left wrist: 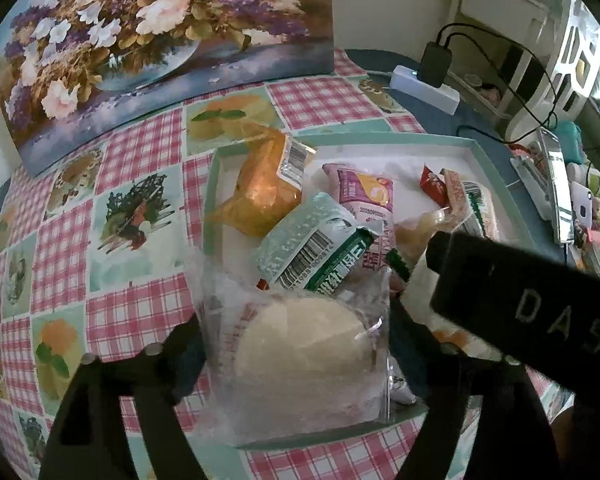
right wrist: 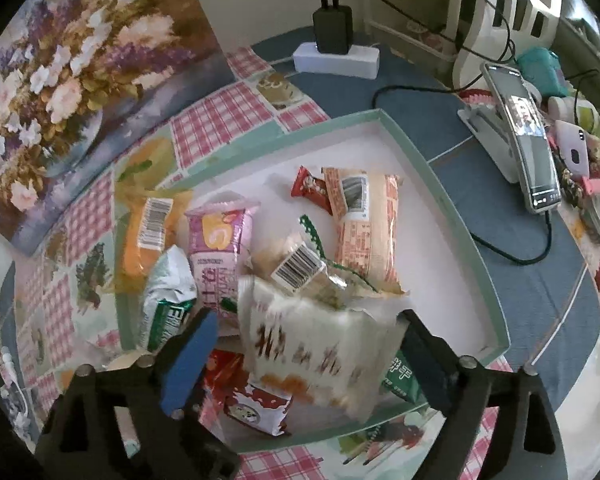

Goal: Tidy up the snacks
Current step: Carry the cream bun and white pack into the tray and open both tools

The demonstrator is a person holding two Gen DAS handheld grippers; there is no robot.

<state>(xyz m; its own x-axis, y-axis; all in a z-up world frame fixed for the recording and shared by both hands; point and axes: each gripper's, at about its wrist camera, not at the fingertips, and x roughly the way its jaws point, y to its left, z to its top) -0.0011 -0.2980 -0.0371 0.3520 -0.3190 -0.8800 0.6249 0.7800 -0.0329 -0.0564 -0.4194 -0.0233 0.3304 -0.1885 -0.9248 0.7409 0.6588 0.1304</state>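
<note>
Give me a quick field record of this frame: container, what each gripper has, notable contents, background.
container: shallow green-rimmed tray, white inside, on checkered tablecloth
left gripper: fingers either side of clear-wrapped pale round bun; contact unclear
right gripper: around white packet with red characters, blurred
in tray: orange bag, pink packet, small red candy
background: flower painting, power strip with charger, phone on stand

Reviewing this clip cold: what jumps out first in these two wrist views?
A shallow green-rimmed tray heaped with wrapped snacks sits on the checked tablecloth. The left hand-held gripper has a clear-wrapped pale round cake between its fingers, while the right hand-held gripper frames a white packet with brown lettering, blurred. Behind stands a large flower painting, leaning on the wall.
</note>
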